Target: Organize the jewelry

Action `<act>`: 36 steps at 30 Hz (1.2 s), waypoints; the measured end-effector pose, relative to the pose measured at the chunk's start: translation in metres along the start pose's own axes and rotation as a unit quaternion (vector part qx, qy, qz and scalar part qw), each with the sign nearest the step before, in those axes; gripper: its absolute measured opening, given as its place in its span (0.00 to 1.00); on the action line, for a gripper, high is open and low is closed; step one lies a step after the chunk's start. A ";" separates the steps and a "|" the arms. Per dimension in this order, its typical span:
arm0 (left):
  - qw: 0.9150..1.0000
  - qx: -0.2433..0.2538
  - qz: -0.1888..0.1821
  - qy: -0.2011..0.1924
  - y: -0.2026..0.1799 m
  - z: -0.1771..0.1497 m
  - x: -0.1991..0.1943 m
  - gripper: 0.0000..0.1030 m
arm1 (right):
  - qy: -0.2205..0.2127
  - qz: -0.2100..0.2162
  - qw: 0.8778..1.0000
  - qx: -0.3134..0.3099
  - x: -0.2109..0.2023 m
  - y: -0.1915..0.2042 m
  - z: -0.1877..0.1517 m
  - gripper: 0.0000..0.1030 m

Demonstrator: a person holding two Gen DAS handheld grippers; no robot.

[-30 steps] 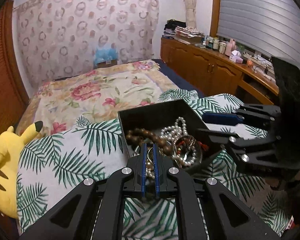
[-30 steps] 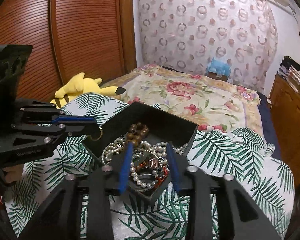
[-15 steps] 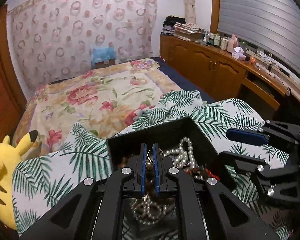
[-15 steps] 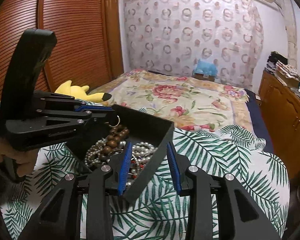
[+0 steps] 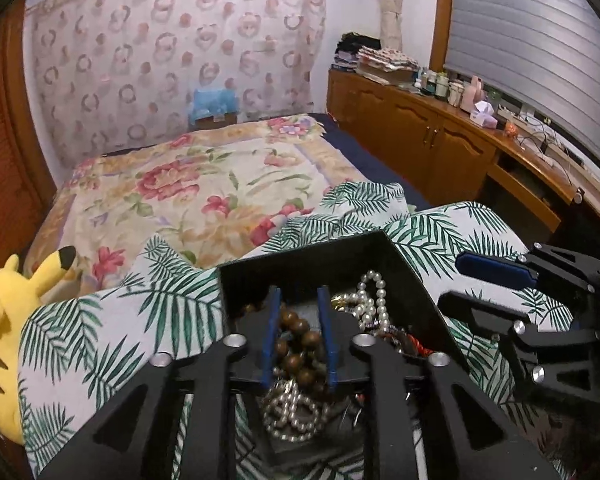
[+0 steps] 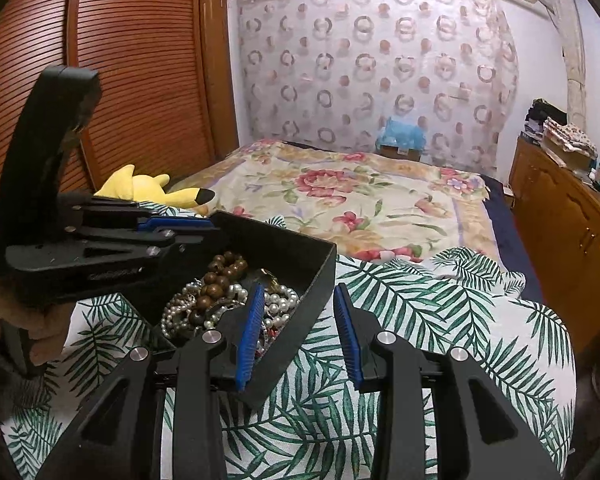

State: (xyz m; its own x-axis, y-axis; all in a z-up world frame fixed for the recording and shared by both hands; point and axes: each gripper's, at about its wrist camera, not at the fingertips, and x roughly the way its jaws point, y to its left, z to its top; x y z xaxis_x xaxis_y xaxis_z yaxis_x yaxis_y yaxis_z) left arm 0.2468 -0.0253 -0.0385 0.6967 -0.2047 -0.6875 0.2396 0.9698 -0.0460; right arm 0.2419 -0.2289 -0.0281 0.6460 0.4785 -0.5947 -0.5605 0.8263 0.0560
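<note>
A black open box [image 5: 332,258] [image 6: 300,256] holds tangled jewelry: a brown bead bracelet [image 5: 298,340] [image 6: 216,280], white pearl strands [image 5: 370,300] [image 6: 278,300] and some red pieces. My left gripper [image 5: 299,308] is open over the box, its blue pads on either side of the brown beads. It shows from the side in the right wrist view [image 6: 196,226]. My right gripper [image 6: 298,308] is open, straddling the box's near right wall, and empty. It appears at the right of the left wrist view [image 5: 472,284].
The box lies on a palm-leaf cloth [image 6: 420,312] on a bed with a floral blanket [image 5: 204,184]. A yellow plush toy [image 5: 0,320] [image 6: 148,190] lies at the left. Wooden cabinets [image 5: 420,140] run along the right wall, a slatted wardrobe [image 6: 120,60] stands left.
My left gripper was shut on a gold ring, rose and moved over the box, then opened; the ring is gone from between its pads. My right gripper shifted to straddle the box wall.
</note>
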 end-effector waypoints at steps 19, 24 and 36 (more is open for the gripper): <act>0.996 -0.031 0.071 -0.052 0.007 -0.043 -0.097 0.92 | -0.032 -0.019 0.999 0.007 -0.066 0.036 0.000 0.42; 0.995 -0.035 0.078 -0.057 -0.001 -0.055 -0.113 0.92 | -0.035 -0.029 0.999 0.019 -0.082 0.043 -0.010 0.50; 0.990 -0.048 0.091 -0.092 -0.014 -0.078 -0.163 0.92 | -0.077 -0.075 0.994 0.036 -0.137 0.061 -0.027 0.96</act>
State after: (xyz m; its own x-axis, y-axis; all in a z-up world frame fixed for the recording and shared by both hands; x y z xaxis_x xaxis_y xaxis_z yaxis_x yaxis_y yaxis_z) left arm 0.0773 0.0043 0.0174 0.8363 -0.0384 -0.5470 0.0402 0.9992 -0.0086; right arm 0.1056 -0.2521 0.0347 0.7943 0.3844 -0.4705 -0.4172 0.9080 0.0375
